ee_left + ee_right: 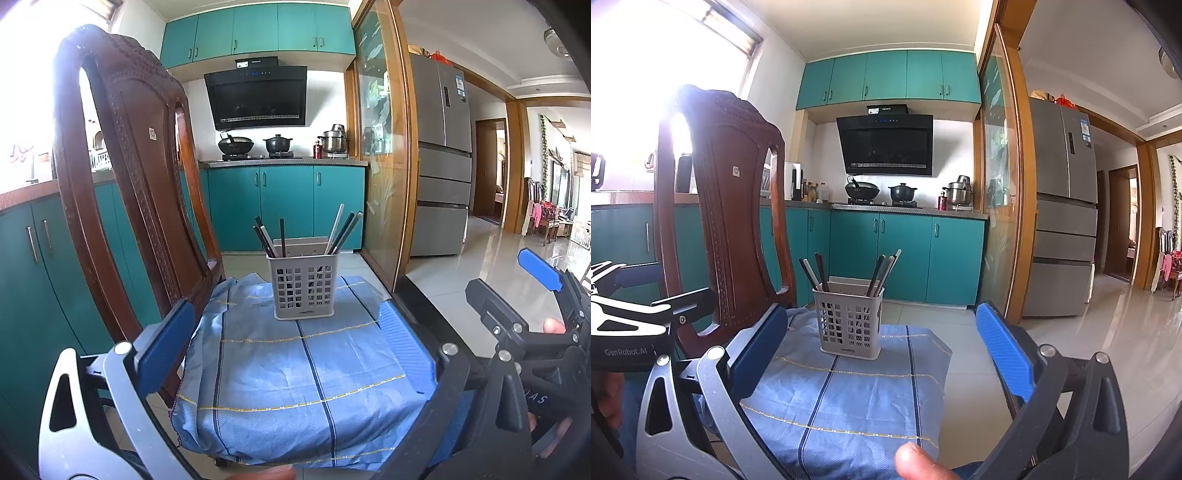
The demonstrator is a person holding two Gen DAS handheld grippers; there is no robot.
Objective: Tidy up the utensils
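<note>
A brown wooden chair [125, 192] stands on the left. Teal cupboards [886, 74] hang above a black stove hood [886, 146]. Pots [277, 143] sit on the stove. A big grey fridge [1065, 206] stands on the right.

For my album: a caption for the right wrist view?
Open right gripper faces a grey basket of chopsticks on blue cloth.

Both my wrist cameras look forward, low and close over the blue checked cloth [295, 369], toward the teal kitchen. Each centres the grey perforated plastic utensil basket [303, 288] [849, 325]; the carved brown wooden chair back [129, 184] fills frame-left.
</note>
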